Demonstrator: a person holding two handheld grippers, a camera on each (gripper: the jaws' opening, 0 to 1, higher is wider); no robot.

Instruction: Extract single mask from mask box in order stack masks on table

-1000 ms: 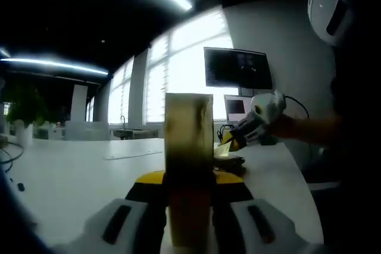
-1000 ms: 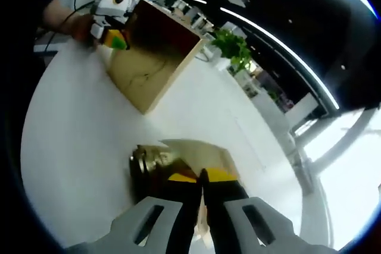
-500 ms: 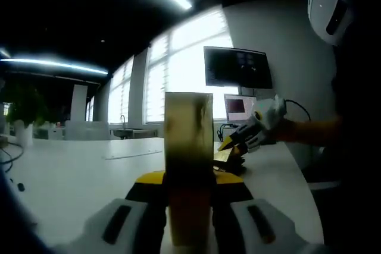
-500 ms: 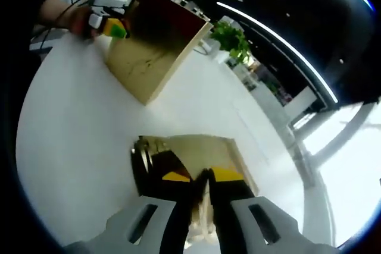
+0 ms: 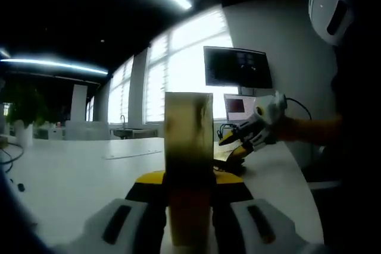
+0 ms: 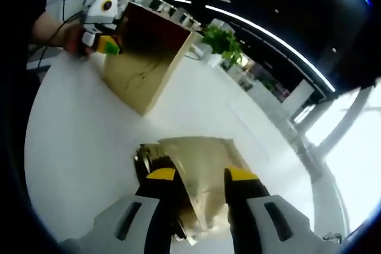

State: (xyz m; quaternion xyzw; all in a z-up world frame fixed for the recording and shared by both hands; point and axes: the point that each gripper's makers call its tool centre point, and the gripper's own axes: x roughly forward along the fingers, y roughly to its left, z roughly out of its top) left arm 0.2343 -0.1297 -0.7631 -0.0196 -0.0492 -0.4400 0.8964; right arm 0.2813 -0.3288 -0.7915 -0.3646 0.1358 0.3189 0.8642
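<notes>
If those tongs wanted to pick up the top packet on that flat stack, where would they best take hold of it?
Probably by its near edge, coming in low from the right tongs' side. The top packet lies flat on the stack on the white table, so only a thin edge offers a pinch. The open jaws already straddle that near edge.

Both views look low, perhaps level, sharing table (image 5: 71, 176).
</notes>
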